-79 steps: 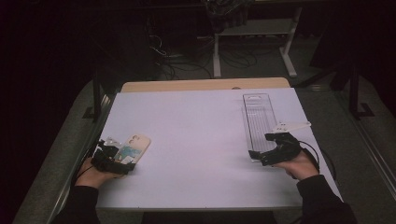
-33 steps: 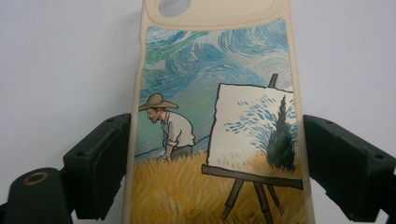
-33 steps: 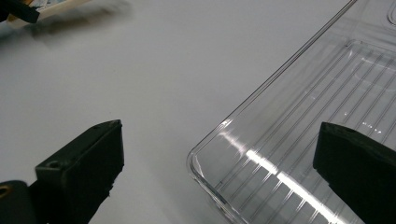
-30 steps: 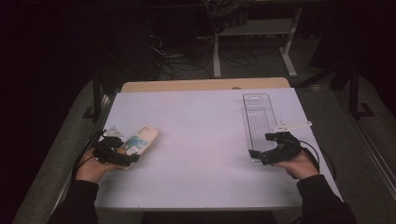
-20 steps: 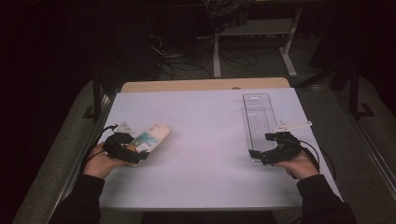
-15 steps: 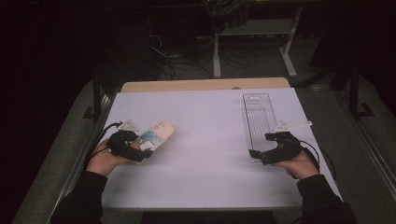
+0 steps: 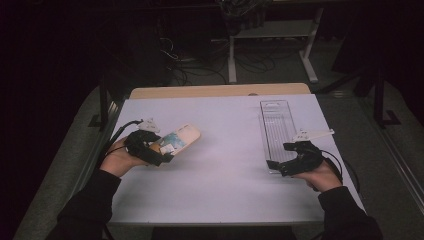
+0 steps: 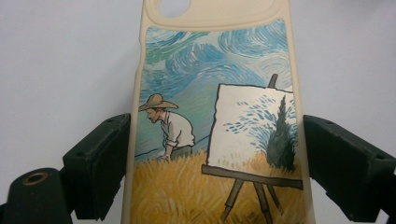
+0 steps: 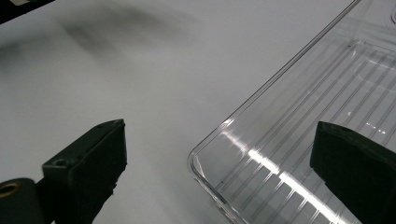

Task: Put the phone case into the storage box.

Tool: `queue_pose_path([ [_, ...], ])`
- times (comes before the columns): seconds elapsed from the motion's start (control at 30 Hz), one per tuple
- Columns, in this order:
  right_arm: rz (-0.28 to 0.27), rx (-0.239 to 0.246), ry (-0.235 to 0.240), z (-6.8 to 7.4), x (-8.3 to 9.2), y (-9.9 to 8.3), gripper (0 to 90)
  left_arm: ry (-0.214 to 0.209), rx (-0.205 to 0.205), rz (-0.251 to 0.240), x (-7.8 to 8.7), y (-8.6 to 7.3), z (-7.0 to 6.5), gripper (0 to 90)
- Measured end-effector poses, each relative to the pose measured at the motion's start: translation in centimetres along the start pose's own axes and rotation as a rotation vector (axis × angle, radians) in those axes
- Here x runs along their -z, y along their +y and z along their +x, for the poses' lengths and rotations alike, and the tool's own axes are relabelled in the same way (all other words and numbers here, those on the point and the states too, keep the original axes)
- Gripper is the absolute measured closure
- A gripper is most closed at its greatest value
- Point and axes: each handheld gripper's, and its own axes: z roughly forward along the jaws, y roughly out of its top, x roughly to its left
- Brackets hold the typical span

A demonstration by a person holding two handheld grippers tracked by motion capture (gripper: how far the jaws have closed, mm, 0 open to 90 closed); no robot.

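Observation:
A cream phone case (image 7: 181, 138) printed with a painter at an easel sits between the jaws of my left gripper (image 7: 165, 150), just above the left part of the white table (image 7: 225, 175). In the left gripper view both black pads (image 8: 109, 163) press the long edges of the case (image 8: 210, 93), whose camera cut-out points away from me. My right gripper (image 7: 279, 156) stands open at the near left corner of a clear ribbed plastic tray (image 7: 276, 125). That corner (image 9: 205, 158) lies between its wide-spread jaws (image 9: 219, 127), which touch nothing.
The tray lies lengthwise at the table's right. A wooden board (image 7: 220, 91) runs along the far edge. Beyond it stand a dark floor with cables and a metal stand (image 7: 270, 40). Both forearms come in from the bottom.
My left hand has carried the phone case to the right, farther onto the table and a little higher. The right hand and the tray have stayed still.

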Motion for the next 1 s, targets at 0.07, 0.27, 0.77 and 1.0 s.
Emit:
queue_pose_path([
  [0.07, 0.005, 0.002, 0.005, 0.1, 0.0, 0.1, 2.7, -0.012, -0.031, 0.011, 0.0, 0.7, 0.2, 11.3],
  [0.27, 0.023, 0.021, 0.019, -0.1, -0.1, 0.6, 1.8, -0.063, -0.064, 0.018, -0.2, 1.8, 0.5, 11.3],
  [0.77, 0.084, 0.127, 0.141, -0.7, -1.2, 4.5, 0.3, -0.18, -0.211, 0.016, -0.1, 4.7, 0.2, 11.2],
  [1.0, 0.11, 0.175, 0.218, -0.1, -2.1, 6.3, 0.3, -0.21, -0.26, 0.026, 0.1, 5.9, -0.3, 11.1],
])
